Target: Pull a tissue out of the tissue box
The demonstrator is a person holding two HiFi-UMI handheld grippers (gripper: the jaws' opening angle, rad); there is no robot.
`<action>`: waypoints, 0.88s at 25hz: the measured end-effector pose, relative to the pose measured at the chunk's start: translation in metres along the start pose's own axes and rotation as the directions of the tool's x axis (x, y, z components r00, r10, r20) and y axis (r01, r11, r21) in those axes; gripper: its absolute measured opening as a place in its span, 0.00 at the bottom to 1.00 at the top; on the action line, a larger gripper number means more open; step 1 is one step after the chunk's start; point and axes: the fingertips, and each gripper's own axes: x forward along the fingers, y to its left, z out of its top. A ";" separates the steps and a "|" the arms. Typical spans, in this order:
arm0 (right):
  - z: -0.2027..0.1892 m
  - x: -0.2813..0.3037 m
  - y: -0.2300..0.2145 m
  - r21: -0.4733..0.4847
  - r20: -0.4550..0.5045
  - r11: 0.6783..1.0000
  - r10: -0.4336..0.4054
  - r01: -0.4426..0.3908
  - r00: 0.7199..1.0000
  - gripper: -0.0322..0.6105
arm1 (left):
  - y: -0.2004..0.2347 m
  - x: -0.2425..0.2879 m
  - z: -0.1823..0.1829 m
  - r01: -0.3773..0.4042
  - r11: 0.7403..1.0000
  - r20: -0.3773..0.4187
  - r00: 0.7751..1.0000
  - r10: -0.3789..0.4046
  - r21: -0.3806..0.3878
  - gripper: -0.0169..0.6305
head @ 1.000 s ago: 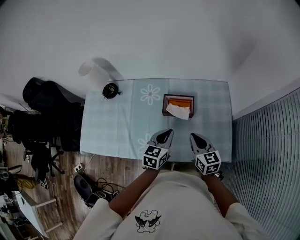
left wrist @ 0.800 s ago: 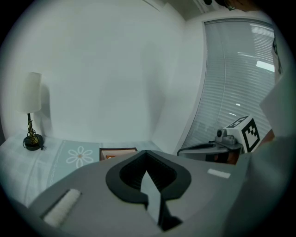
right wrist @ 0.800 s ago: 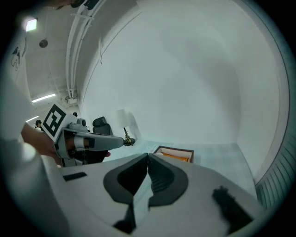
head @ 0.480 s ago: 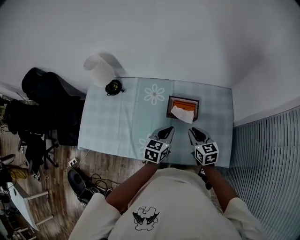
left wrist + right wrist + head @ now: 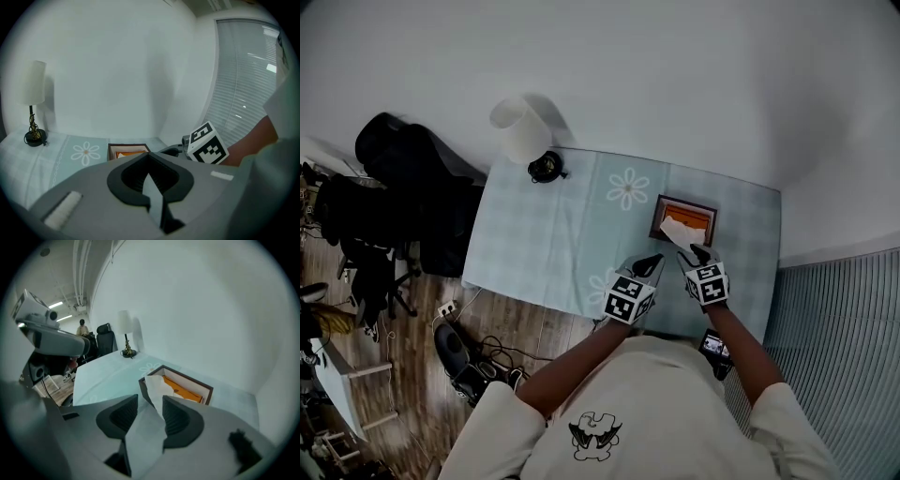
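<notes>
1. Head view
   - One tissue box (image 5: 658, 217) sits on the table (image 5: 534, 234) toward its far right side. One tissue (image 5: 677, 232) stands out of it, leaning toward the person, probably so it can be pinched without reaching into the box.
   - There are two grippers. The right gripper (image 5: 699, 252) is at the tissue's near edge, and I judge it is the one meant to pull.
   - The left gripper (image 5: 652, 263) hangs just beside it over the cloth, touching nothing, and seems only to be waiting.
   - There is one lamp (image 5: 525, 139) at the far left corner.

2. Left gripper view
   - The left gripper (image 5: 149, 155) has its jaws pressed together with nothing between them.
   - The one box (image 5: 127, 151) lies ahead, well apart from the tips.
   - The right gripper's one marker cube (image 5: 206, 144) shows to the right.

3. Right gripper view
   - The right gripper (image 5: 150, 401) has just been opening its jaws, and they stand spread.
   - The raised tissue (image 5: 157, 384) reaches into the gap at the tips, but the pads do not press on it.
   - The open brown box (image 5: 187, 377) sits just behind it, with an orange pack inside.
   - Spreading the jaws this near looks like lining up for the pinch.
</notes>
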 end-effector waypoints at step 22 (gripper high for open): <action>-0.021 0.051 -0.019 -0.216 -0.160 0.969 -0.157 0.120 0.975 0.35 | 0.052 0.063 -0.046 -0.059 0.997 -0.154 0.987 0.052 -0.041 0.04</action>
